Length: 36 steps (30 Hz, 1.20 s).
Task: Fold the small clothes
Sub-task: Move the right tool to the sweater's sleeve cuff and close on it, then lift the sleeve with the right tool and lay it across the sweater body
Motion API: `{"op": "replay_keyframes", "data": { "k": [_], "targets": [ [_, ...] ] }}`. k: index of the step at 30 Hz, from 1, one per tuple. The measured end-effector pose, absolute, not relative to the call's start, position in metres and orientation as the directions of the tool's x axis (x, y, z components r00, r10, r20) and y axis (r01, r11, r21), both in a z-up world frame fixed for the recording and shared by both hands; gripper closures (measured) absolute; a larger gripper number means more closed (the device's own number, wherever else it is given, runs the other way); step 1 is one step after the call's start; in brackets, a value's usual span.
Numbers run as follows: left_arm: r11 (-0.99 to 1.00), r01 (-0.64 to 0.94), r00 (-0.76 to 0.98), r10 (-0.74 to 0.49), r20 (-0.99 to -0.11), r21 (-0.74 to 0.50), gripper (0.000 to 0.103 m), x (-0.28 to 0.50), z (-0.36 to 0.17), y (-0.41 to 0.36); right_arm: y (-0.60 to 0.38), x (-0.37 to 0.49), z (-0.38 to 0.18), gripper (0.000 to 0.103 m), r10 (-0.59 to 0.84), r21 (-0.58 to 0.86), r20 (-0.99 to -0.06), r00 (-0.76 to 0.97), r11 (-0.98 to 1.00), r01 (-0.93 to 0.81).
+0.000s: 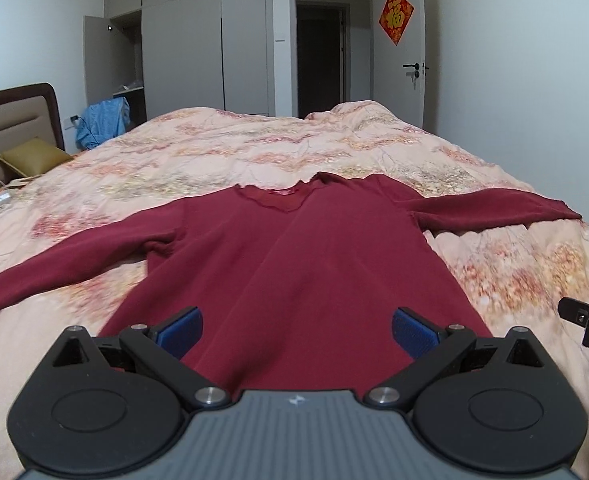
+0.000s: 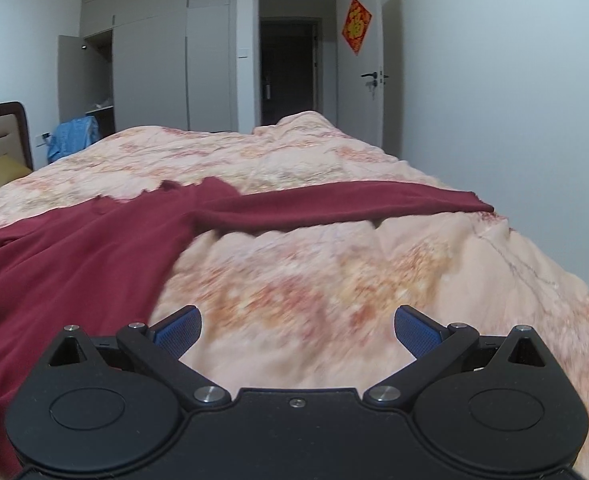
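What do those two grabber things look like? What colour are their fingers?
Both look alike: the left gripper and right gripper have black arms with silver bolts, round black discs and blue textured finger pads. The left one's body is ribbed grey; the right one's is black.

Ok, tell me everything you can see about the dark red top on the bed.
The top is a dark red, long-sleeved garment in a soft-looking knit, with a round neckline that has a wavy edge. It lies spread flat on the quilt, neckline away from the cameras, both sleeves stretched out sideways. Shallow creases run down its body. Neither gripper holds it; both are open.
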<state>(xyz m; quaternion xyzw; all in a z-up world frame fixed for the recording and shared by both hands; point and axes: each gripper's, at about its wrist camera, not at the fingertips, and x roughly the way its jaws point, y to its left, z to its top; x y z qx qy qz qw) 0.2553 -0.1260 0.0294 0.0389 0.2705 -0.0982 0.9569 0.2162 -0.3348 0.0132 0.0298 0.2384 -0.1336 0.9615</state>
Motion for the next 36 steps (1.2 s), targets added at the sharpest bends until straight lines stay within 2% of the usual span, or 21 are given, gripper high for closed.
{"op": "replay_keyframes", "data": {
  "k": [6, 16, 22, 26, 27, 28, 30, 31, 32, 36],
  "targets": [
    [0.971, 0.239, 0.828, -0.204, -0.522, 0.0, 0.0, 0.296, 0.008, -0.147, -0.38, 0.25, 0.014, 0.0, -0.268, 0.029, -0.391, 0.881, 0.953, 0.303],
    [0.965, 0.26, 0.793, -0.233, -0.563, -0.033, 0.0, 0.324, -0.042, -0.163, -0.495, 0.322, 0.002, 0.001, -0.295, 0.257, -0.424, 0.857, 0.868, 0.426],
    [0.964, 0.259, 0.794, -0.251, -0.553, -0.065, 0.0, 0.323, -0.058, -0.157, -0.55, 0.368, -0.01, 0.014, -0.366, 0.342, -0.446, 0.816, 0.773, 0.534],
    [0.964, 0.259, 0.796, -0.245, -0.553, -0.054, 0.0, 0.323, -0.06, -0.159, -0.581, 0.392, -0.016, 0.033, -0.446, 0.371, -0.464, 0.765, 0.687, 0.625],
    [0.964, 0.26, 0.796, -0.243, -0.554, -0.051, 0.0, 0.324, -0.061, -0.159, -0.587, 0.396, -0.017, 0.043, -0.463, 0.381, -0.468, 0.753, 0.663, 0.645],
    [0.964, 0.26, 0.797, -0.243, -0.553, -0.049, 0.0, 0.323, -0.061, -0.159, -0.592, 0.4, -0.018, 0.049, -0.48, 0.384, -0.476, 0.737, 0.641, 0.665],
    [0.964, 0.26, 0.797, -0.243, -0.553, -0.048, 0.0, 0.323, -0.061, -0.159, -0.598, 0.406, -0.02, 0.07, -0.497, 0.385, -0.489, 0.717, 0.614, 0.689],
    [0.964, 0.26, 0.797, -0.242, -0.553, -0.048, 0.0, 0.323, -0.061, -0.159, -0.601, 0.409, -0.02, 0.076, -0.498, 0.384, -0.492, 0.714, 0.612, 0.691],
    [0.964, 0.26, 0.797, -0.243, -0.552, -0.048, 0.0, 0.323, -0.061, -0.16, -0.603, 0.411, -0.02, 0.091, -0.5, 0.377, -0.496, 0.71, 0.613, 0.695],
    [0.964, 0.261, 0.797, -0.244, -0.552, -0.05, 0.0, 0.323, -0.062, -0.16, -0.598, 0.398, -0.017, 0.098, -0.521, 0.371, -0.485, 0.702, 0.604, 0.705]
  ]
}}
